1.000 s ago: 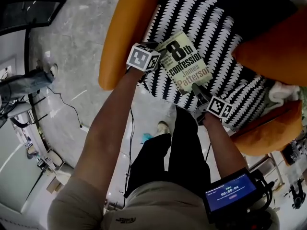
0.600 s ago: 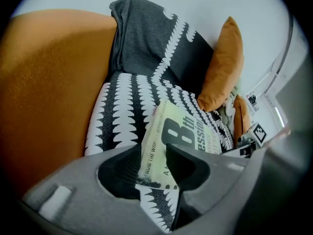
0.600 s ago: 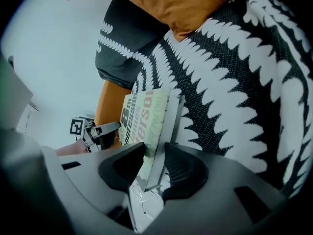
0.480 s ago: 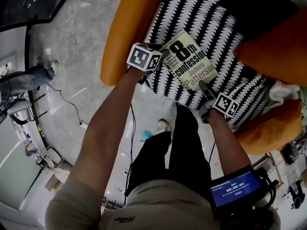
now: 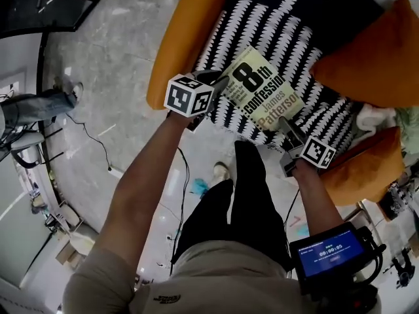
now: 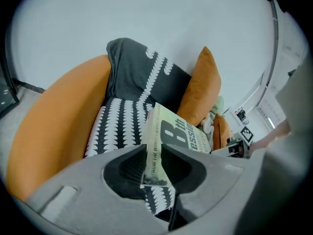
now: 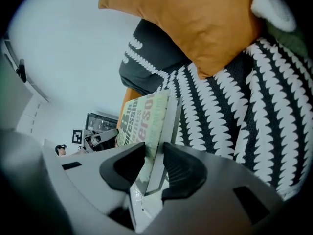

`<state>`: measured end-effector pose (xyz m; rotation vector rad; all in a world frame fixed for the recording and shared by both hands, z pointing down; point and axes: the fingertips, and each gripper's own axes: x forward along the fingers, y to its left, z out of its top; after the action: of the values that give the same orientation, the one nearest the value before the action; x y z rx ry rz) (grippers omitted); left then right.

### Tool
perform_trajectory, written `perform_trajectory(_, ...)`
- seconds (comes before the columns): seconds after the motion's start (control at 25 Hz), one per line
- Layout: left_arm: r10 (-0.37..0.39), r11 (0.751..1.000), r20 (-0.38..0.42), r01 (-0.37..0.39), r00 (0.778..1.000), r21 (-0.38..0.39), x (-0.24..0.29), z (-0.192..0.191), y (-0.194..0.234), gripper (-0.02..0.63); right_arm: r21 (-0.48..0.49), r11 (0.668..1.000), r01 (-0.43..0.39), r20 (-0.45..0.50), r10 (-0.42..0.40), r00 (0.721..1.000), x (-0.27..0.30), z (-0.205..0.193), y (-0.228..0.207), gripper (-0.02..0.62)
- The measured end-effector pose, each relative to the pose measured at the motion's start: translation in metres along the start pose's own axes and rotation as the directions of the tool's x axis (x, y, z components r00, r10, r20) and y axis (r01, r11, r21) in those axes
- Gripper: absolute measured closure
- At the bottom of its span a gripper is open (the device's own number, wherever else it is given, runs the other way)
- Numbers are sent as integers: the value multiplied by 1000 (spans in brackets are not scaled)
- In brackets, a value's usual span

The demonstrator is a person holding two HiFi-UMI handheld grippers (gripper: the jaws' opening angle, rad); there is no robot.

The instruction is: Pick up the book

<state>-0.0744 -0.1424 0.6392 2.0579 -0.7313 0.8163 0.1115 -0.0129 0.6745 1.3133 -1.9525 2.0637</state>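
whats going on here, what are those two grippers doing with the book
A person holds a gripper in each hand over an orange armchair draped with a black-and-white throw. The left gripper has the book by one end and the right gripper has it by the opposite end. Both pairs of jaws are closing, with the book pinched between them. It looks tilted and just clear of the seat.
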Motion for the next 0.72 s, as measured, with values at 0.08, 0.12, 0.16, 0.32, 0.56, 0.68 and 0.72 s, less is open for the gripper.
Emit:
perform_trajectory(0.08,-6,1000,32,6,999,-6,-26,9,-14,511,-39,999,-10,-6,10,1000,-17,3,25,471)
perform_trajectory(0.12,-9,1000,50,9,999,-10,-42,12,-22,511,-58,998,-16,-6,15,1000,-28,3,39,471)
perform_trajectory(0.16,-10,1000,69,11,998,-17,-58,14,-31,512,-77,997,-21,-3,21,1000,-39,3,53,472)
perform_trajectory(0.32,-8,999,141,15,990,-49,-103,17,-55,517,-162,986,-37,14,40,999,-70,7,93,474)
perform_trajectory(0.56,-16,996,225,36,974,-87,-186,1,-102,526,-250,964,-86,30,97,995,-125,-7,162,482)
perform_trajectory(0.68,-12,995,275,38,961,-89,-233,-8,-134,531,-293,951,-98,36,113,993,-159,-23,196,485)
perform_trajectory(0.72,-8,995,287,35,958,-92,-241,-9,-139,531,-301,948,-101,37,117,992,-164,-25,201,486)
